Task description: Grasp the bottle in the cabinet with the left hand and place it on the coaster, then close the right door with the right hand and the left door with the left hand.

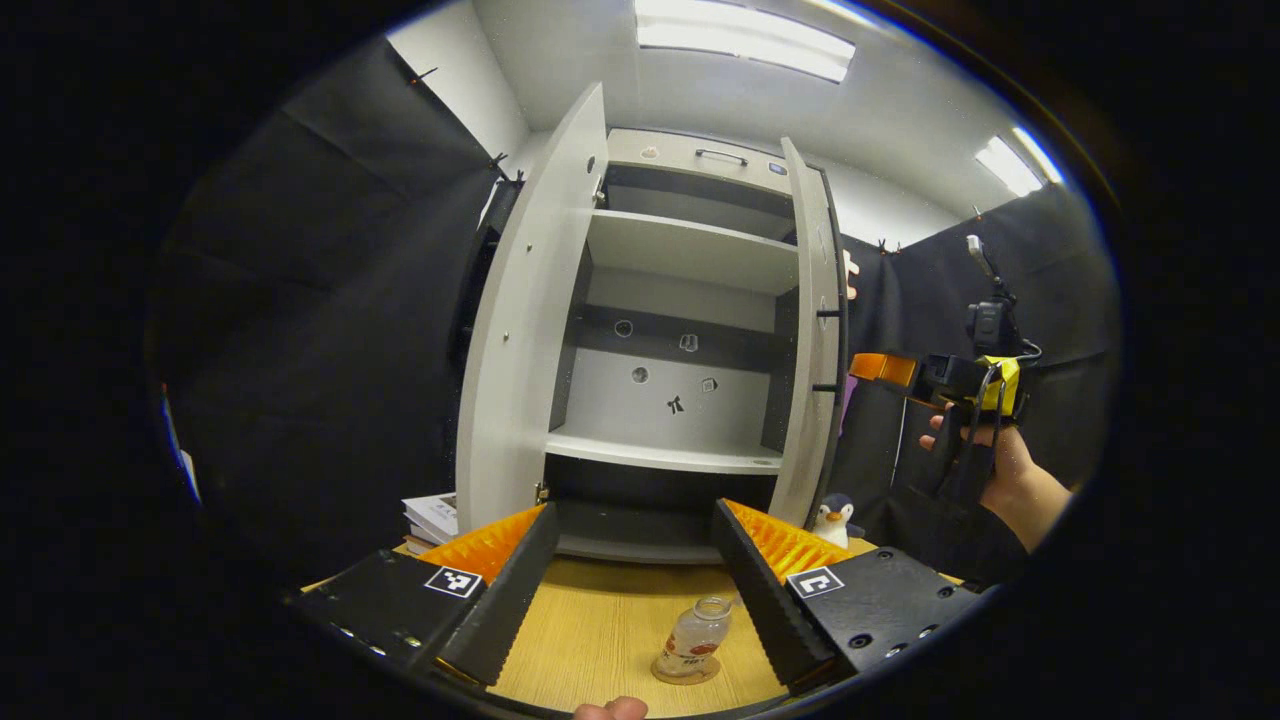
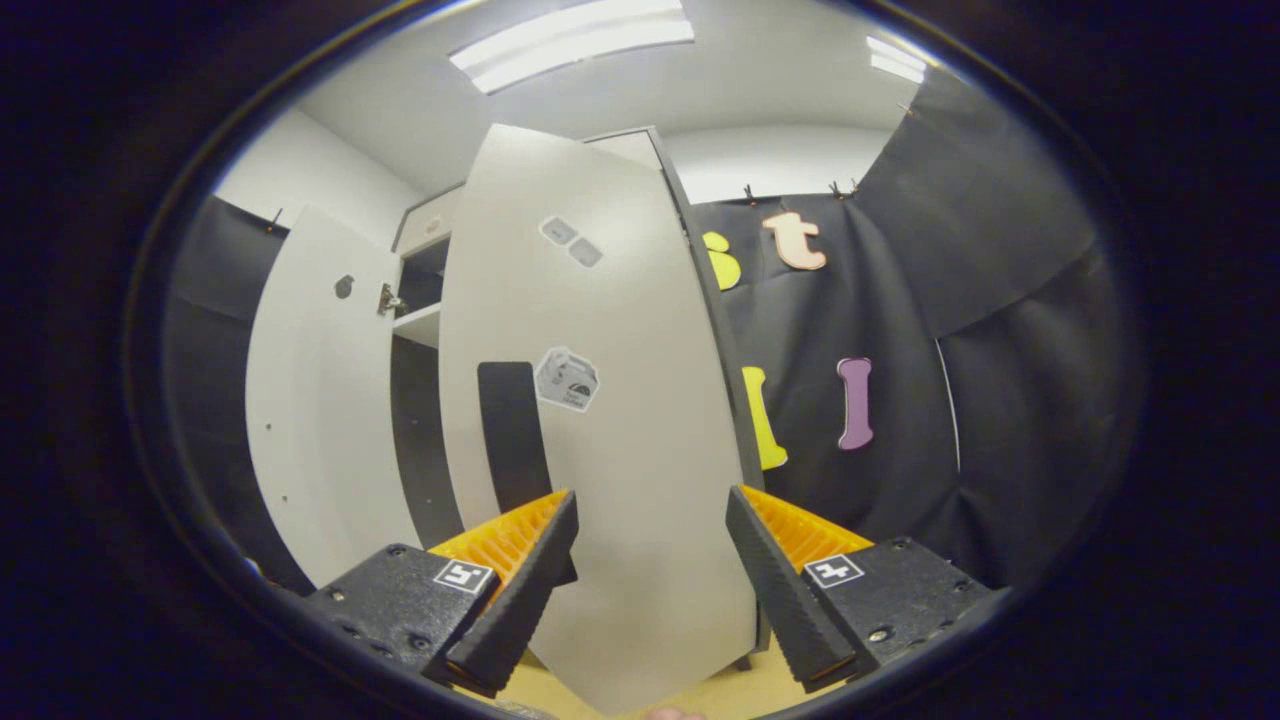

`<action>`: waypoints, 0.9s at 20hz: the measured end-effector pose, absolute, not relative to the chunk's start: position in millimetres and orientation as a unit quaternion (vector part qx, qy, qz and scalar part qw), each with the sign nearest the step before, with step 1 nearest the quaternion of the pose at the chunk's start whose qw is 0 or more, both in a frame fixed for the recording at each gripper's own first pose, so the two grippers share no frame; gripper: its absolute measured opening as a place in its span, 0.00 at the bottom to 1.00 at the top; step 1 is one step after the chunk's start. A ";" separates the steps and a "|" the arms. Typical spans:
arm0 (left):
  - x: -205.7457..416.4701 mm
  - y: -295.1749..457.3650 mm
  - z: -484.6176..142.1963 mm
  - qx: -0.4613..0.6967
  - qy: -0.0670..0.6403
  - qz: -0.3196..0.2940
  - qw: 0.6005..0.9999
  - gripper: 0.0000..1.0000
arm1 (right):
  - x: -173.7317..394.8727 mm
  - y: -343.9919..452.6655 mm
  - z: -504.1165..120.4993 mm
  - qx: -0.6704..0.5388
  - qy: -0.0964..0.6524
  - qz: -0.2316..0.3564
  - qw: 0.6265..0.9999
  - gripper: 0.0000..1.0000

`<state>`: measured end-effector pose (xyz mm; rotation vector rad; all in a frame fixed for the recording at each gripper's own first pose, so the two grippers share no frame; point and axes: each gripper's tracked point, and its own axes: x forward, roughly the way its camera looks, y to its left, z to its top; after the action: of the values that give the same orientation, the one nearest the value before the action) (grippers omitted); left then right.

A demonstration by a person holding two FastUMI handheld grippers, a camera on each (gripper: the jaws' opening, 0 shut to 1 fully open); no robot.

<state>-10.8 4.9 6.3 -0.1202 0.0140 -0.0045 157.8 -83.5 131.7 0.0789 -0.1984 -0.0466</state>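
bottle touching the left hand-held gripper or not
Apart. In the left gripper view the bottle stands on the coaster, clear space between it and the open left hand-held gripper.

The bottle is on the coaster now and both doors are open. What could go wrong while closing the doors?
1. The right gripper is open with its fingers facing the right door; a push off-centre may slip off the panel.
2. The bottle on the coaster stands on the table just before the left gripper, which could tip it when moving to the left door.
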 end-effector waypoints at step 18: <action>81.5 234.9 91.6 -0.007 -0.057 0.189 0.980 0.95 | 14.9 -19.0 31.0 -0.016 -0.068 0.006 0.998 0.98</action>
<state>81.5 234.9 91.6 -0.0151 -0.1153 0.3807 14.9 -19.0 31.0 -0.0312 -0.1366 0.0125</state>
